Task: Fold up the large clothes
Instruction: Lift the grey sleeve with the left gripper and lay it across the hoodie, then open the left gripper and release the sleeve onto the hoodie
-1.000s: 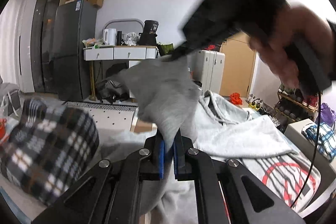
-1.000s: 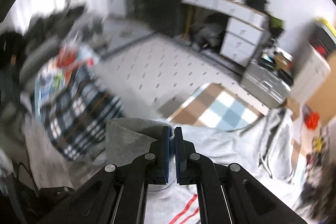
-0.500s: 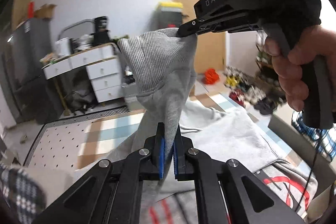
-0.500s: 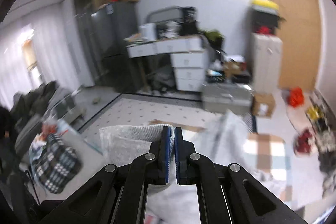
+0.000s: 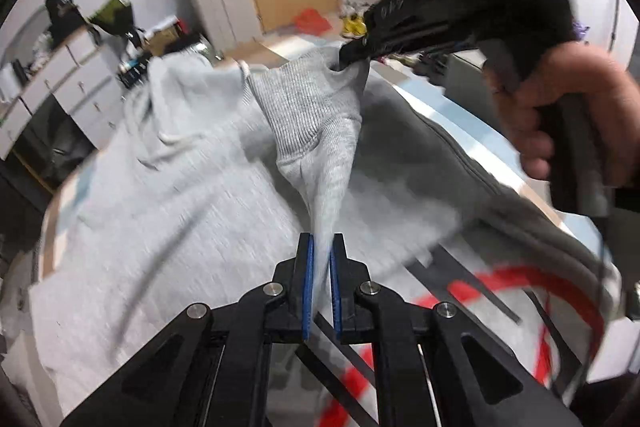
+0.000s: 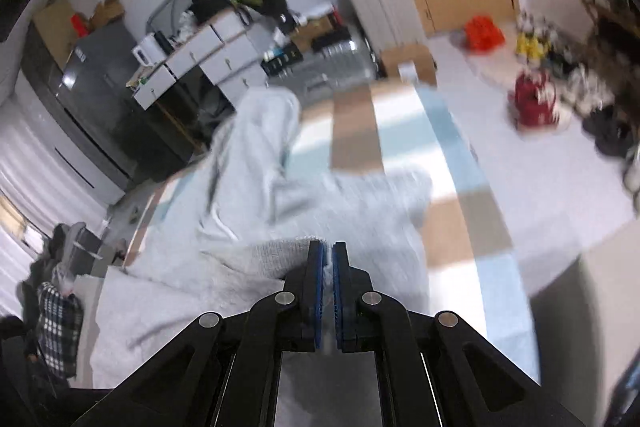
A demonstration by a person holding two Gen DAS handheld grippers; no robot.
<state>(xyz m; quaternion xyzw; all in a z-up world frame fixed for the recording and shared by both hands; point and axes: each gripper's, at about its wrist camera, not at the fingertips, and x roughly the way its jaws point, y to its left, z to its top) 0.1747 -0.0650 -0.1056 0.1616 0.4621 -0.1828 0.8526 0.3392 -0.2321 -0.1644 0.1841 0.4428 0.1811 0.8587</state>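
A light grey hoodie [image 5: 168, 187] lies spread over the work surface, its hood end hanging toward the floor [image 6: 256, 147]. My left gripper [image 5: 320, 247] is shut on the grey sleeve [image 5: 324, 163], which stretches up from its blue pads to the ribbed cuff [image 5: 312, 103]. My right gripper [image 5: 348, 57], held by a hand [image 5: 568, 111], is shut on that cuff. In the right wrist view the right gripper [image 6: 327, 255] pinches the ribbed cuff [image 6: 272, 255] above the hoodie.
A white cloth with red and black print [image 5: 500, 291] lies under the hoodie near me. A plaid garment [image 6: 60, 319] sits at the left. Beyond are a checked rug [image 6: 360, 131], white drawers [image 6: 208, 51], a fridge [image 6: 92, 83] and shoes [image 6: 532, 43].
Both grippers swung down and across from up in the air to low over the hoodie, keeping hold of the sleeve and cuff. The views turned from the far wall down to the garment.
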